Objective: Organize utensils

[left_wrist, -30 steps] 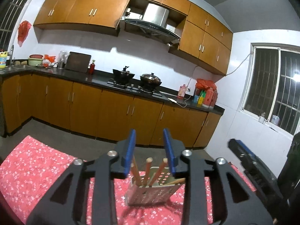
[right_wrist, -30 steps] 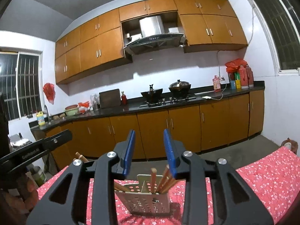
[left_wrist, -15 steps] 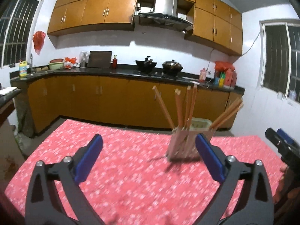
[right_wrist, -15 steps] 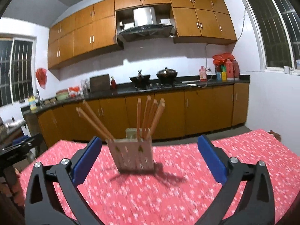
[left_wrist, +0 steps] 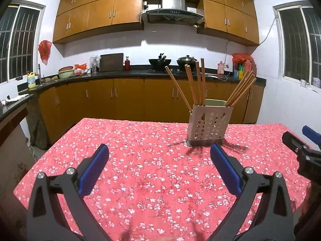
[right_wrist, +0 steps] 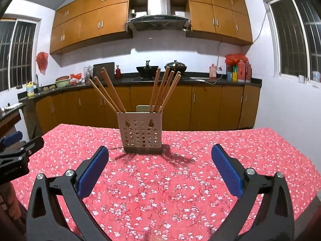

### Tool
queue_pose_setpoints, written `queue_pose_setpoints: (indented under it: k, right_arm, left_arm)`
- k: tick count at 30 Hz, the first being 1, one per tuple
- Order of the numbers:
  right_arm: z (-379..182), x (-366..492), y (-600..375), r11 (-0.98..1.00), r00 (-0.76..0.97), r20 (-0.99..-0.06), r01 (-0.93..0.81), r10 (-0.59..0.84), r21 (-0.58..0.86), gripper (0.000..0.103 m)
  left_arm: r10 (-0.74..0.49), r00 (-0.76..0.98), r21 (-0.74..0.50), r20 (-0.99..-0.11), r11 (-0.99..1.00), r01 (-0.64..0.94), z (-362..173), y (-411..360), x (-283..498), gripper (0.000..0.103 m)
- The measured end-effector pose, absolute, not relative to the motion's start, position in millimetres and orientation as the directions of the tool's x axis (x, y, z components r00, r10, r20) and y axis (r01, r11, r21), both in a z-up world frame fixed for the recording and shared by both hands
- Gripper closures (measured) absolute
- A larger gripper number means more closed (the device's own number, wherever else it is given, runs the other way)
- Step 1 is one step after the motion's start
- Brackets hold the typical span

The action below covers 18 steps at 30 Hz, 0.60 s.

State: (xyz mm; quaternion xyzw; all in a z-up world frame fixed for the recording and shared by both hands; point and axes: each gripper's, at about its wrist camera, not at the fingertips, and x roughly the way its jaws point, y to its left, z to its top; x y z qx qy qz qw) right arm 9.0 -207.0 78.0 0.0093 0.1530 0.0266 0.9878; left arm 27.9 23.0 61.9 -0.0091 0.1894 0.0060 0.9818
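Observation:
A pale perforated utensil holder stands upright on the red flowered tablecloth. Several wooden chopsticks lean out of it to both sides. My left gripper is open wide, low over the cloth, with the holder beyond its right finger. My right gripper is also open wide and empty, with the holder straight ahead, past its fingertips. Each gripper shows at the edge of the other's view: the right one, the left one.
The table ends at its far edge just behind the holder, with a chair back there. Beyond stand wooden kitchen cabinets, a dark counter with pots and bottles, and barred windows on both side walls.
Both grippers opened from nearly shut to wide. Both sank and drew back from above the holder, which now stands farther ahead on the cloth.

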Motion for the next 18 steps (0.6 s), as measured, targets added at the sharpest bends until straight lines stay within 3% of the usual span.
queue_pose_setpoints:
  k: [18]
  right_arm:
    - [59,8,-210,0.997,0.94,-0.336,-0.043,0.059,0.056,0.002]
  left_arm:
    - [0.006,0.92,-0.002,-0.392,1.0,-0.007,47,14,27,0.004]
